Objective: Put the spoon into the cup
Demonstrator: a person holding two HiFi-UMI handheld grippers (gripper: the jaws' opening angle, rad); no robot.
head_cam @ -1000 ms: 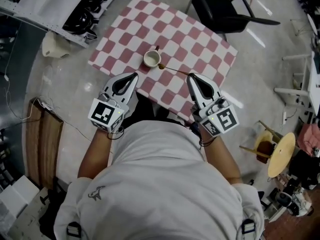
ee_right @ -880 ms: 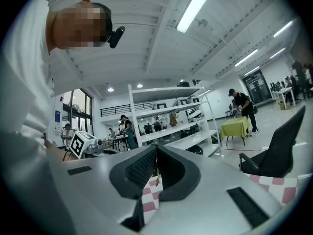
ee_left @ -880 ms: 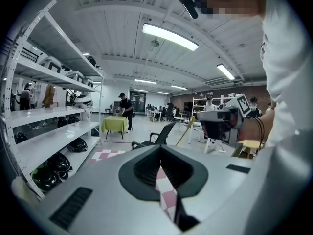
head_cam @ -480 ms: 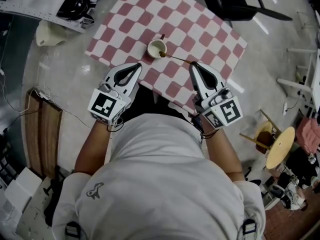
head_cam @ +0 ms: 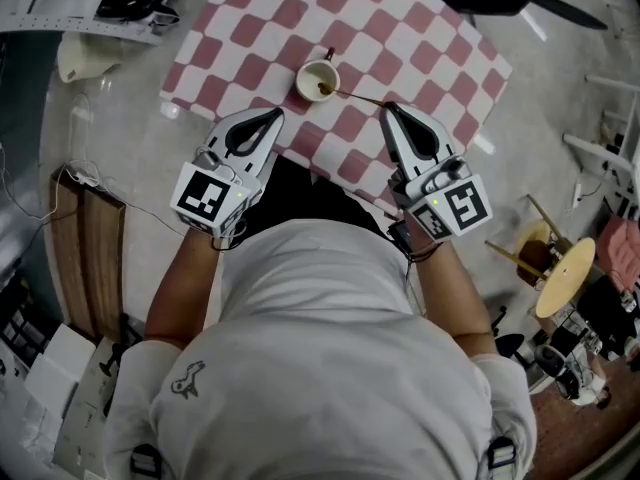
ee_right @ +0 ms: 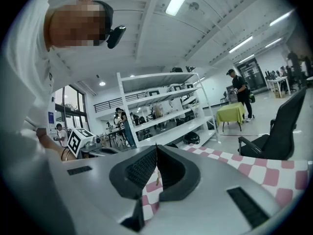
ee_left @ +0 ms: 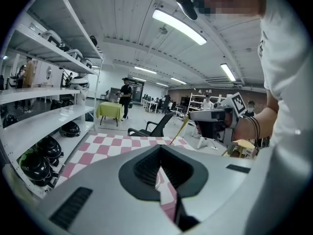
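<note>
Right tongs (head_cam: pixel 389 107) are clamping the light, stiff, likely slippery spoon (head_cam: pixel 355 96) by its handle end, reaching the cup (head_cam: pixel 317 80); left tongs (head_cam: pixel 279 116) are staying closed, empty.

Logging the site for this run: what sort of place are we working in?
Probably a big open lab or workshop hall, not a home. White shelves hold black helmets, long strip lights run overhead, and other people stand about farther back.
</note>
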